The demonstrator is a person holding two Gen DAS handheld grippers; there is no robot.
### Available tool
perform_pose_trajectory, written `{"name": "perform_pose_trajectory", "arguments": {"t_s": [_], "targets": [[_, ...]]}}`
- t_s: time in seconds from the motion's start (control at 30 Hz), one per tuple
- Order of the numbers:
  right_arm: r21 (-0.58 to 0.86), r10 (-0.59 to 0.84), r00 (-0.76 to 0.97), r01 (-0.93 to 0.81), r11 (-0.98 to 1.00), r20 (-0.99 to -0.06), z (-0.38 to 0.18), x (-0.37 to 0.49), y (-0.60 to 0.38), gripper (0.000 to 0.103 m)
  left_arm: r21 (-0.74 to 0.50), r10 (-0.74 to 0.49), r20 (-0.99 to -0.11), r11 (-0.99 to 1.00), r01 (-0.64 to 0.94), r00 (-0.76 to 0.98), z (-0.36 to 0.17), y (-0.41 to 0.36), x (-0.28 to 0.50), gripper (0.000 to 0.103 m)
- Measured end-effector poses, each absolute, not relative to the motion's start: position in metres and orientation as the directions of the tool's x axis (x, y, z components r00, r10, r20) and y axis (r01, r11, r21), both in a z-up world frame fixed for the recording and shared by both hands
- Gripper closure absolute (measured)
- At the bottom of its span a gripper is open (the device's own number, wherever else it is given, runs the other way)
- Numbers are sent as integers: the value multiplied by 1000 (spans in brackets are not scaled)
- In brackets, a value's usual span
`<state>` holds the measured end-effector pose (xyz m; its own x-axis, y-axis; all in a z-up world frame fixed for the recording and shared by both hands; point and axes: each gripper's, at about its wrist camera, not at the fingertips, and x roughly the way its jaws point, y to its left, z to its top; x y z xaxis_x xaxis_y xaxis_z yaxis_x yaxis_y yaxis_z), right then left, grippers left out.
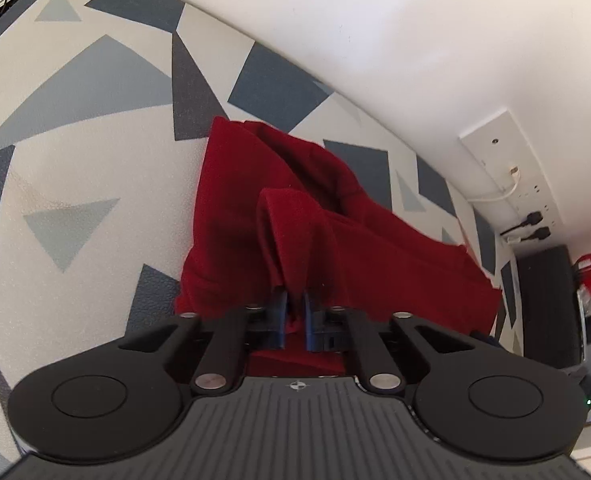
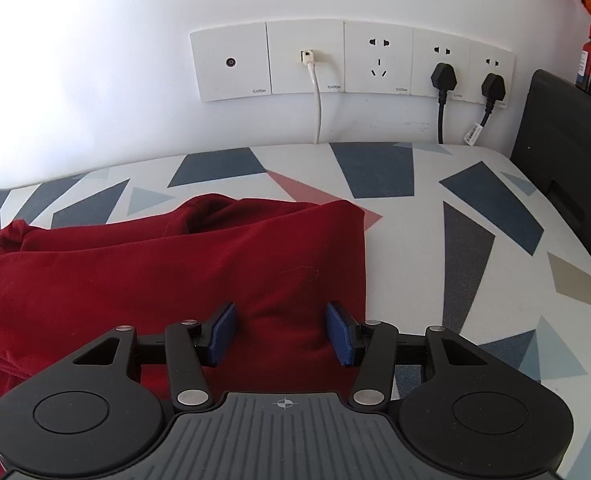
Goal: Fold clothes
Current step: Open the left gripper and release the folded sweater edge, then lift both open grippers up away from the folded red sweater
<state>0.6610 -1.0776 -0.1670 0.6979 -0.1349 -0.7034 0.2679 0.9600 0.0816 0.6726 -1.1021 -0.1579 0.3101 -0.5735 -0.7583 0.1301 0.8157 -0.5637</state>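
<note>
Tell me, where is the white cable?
In the right wrist view, the white cable hangs down the wall from the second socket plate, behind the red garment.

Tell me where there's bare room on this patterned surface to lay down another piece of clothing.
Bare patterned surface lies right of the red garment, up to the black panel. The left wrist view shows more free surface on the garment's far side. A narrow strip runs under the wall sockets. The garment itself fills the middle.

Hidden and cut-off parts
The red garment (image 2: 175, 272) runs past the frame's left edge; its fold between the left gripper (image 1: 294, 312) pads stays unseen.
</note>
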Motion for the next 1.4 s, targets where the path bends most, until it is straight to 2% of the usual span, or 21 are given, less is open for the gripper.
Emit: {"name": "perform_pose_trajectory", "arguments": {"t_s": [0.23,0.33,0.37,0.4,0.47,0.53,0.6,0.67,0.77,0.9,1.0,1.07,1.13,1.17,1.23,1.4], "targets": [[79,-137,701,267,961,-700,-162,659,-1079,57,-535,-577,-750,817,216,324,-121,-1087,680,100],[74,-134,696,261,962,-705,-163,659,-1079,56,-452,-494,-809,869,201,320,-125,-1084,689,99],[66,-139,692,262,963,-708,-163,659,-1079,56,-391,-431,-846,902,186,314,-129,-1085,691,96],[59,-143,689,261,963,-711,-164,660,-1078,56,-326,-364,-880,930,170,306,-134,-1087,693,88],[46,-148,690,254,966,-709,-162,660,-1075,55,-315,-347,-890,937,150,295,-136,-1088,693,77],[31,-153,694,244,969,-704,-160,660,-1072,49,-349,-386,-860,922,167,333,-129,-1095,690,66],[10,-160,706,230,973,-690,-158,661,-1067,45,-322,-391,-836,918,232,386,-121,-1117,684,41],[-4,-154,717,205,979,-680,-156,663,-1061,42,-267,-389,-814,910,317,431,-115,-1144,677,38],[-32,-151,717,176,984,-681,-158,667,-1052,38,-112,-340,-809,890,443,480,-121,-1187,667,35],[-52,-168,690,185,981,-704,-168,673,-1049,34,2,-265,-834,876,482,485,-149,-1210,665,35],[-7,-156,691,213,977,-706,-174,671,-1055,28,-23,-271,-834,887,462,480,-161,-1206,667,31],[5,-155,696,221,975,-701,-177,669,-1058,24,5,-260,-834,879,477,487,-162,-1209,665,28],[3,-157,700,222,975,-697,-180,668,-1059,22,51,-214,-835,887,459,507,-167,-1211,664,13],[3,-157,701,222,975,-695,-181,668,-1059,21,74,-190,-835,891,448,516,-169,-1212,663,0],[10,-156,705,226,974,-692,-183,669,-1060,17,-7,-221,-845,915,404,487,-175,-1200,670,0],[7,-167,722,232,973,-672,-189,669,-1060,7,6,-238,-828,902,431,509,-177,-1197,666,0]]}}
